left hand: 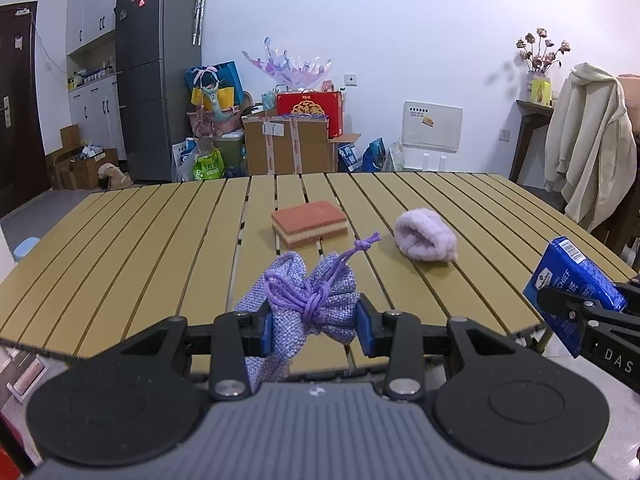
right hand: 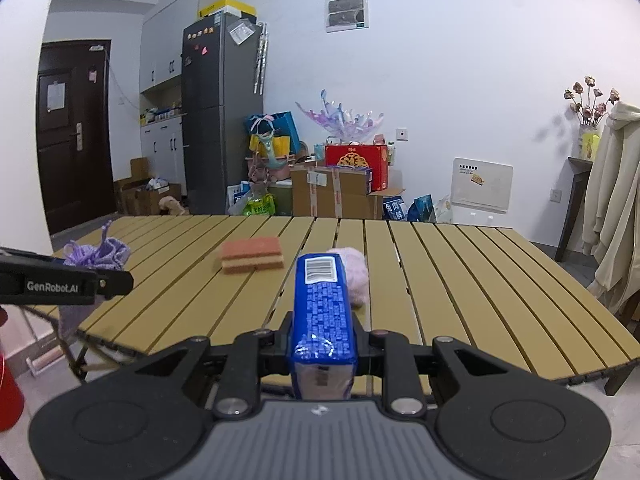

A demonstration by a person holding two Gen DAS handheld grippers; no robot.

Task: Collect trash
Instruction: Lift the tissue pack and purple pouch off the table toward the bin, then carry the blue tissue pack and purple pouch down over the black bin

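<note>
— Above the near edge of the slatted yellow-brown folding table point(left hand: 160, 240), what do you hold now?

— With my left gripper point(left hand: 316, 326) I grip a small lilac woven pouch with a purple drawstring cord point(left hand: 308, 292); the blue pads pinch it at the gathered neck, from both sides. With my right gripper point(right hand: 322, 340) I grip a blue plastic tissue packet with a barcode label point(right hand: 324, 308). Both pairs of jaws are closed on their things, and both things are lifted off the table.

— How do you do this step well?

— I think I should keep the pressure even and carry both slowly. The pouch is soft cloth, so it can slide out if the grip loosens. The packet is smooth and shiny film, a long block shape, and it stands up far beyond the fingers, so a quick turn may tip it.

— Where does the trash go?

— I cannot tell. Only a red container point(right hand: 8, 392) shows at the left edge of the right view, partly cut off.

— What remains on the table?

— A rectangular sponge with an orange rough top and a tan layer under it point(left hand: 309, 222) lies in the middle. Near it, to the right, lies a fluffy pale pink rolled cloth point(left hand: 425, 240). They are apart, not touching.
</note>
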